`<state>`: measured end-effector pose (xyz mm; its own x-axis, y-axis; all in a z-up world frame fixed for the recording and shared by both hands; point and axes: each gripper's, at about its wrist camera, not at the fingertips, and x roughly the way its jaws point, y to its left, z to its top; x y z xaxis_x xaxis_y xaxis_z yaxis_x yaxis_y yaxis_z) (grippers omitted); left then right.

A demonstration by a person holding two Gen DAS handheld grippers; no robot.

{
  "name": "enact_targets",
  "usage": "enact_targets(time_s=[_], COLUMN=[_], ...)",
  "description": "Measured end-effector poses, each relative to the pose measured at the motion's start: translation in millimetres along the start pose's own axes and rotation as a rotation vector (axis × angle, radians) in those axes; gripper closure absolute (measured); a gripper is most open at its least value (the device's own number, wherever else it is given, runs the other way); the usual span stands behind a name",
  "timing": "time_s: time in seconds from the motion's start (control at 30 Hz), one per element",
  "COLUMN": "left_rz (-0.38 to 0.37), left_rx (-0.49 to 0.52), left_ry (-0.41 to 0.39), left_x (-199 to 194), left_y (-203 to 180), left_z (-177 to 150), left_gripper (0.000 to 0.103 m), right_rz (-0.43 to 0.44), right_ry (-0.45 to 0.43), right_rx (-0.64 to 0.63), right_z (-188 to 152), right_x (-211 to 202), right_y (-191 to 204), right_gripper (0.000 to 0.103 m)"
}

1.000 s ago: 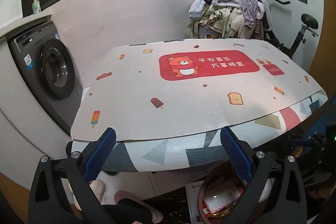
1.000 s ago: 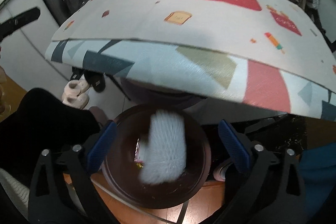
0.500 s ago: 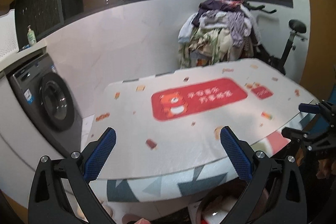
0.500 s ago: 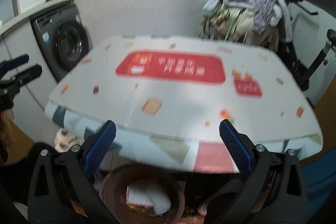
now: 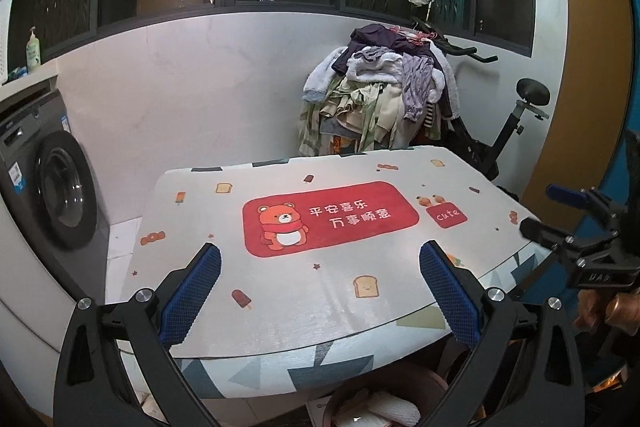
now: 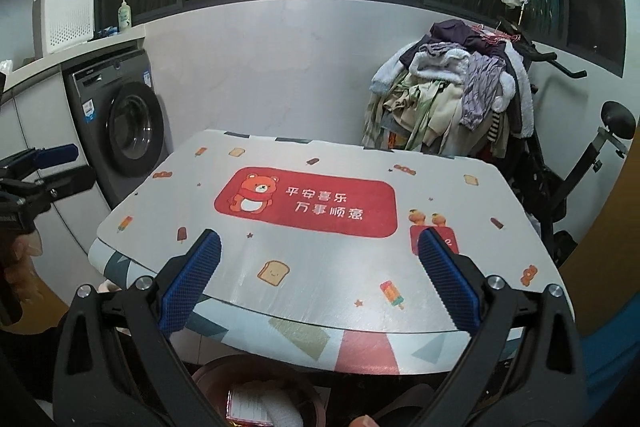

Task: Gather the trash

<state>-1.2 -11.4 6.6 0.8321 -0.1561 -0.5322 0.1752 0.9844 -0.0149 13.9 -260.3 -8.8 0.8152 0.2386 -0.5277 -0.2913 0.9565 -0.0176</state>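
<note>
Brown bin [image 6: 256, 393] under counter [image 6: 320, 259], cut off by frame edge; white foam and paper inside, indistinct. Left tool [image 5: 320, 297], right tool [image 6: 320, 291]: wide apart, empty.

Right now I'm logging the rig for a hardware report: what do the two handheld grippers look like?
Both match. The left gripper and the right gripper each have two angular black frame arms with triangular cutouts and silver bolts, ending in blue cross-hatched fingers. From the left wrist camera, the right gripper's side bears small white lettering, too blurred to read. No cables show.
</note>
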Motion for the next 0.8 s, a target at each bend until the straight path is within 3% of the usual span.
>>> enact_targets(time_s=[0.8], left_rz=[0.038], left_rx=[0.021], left_ry=[0.015], left_x=[4.1], left_y=[0.5], left_z=[-5.5], left_gripper=[0.006], right_rz=[-0.011], right_ry=[0.006], right_rx=[0.005], right_z=[-0.7], right_x=[-1.0], right_y=[-1.4], right_gripper=[0.006])
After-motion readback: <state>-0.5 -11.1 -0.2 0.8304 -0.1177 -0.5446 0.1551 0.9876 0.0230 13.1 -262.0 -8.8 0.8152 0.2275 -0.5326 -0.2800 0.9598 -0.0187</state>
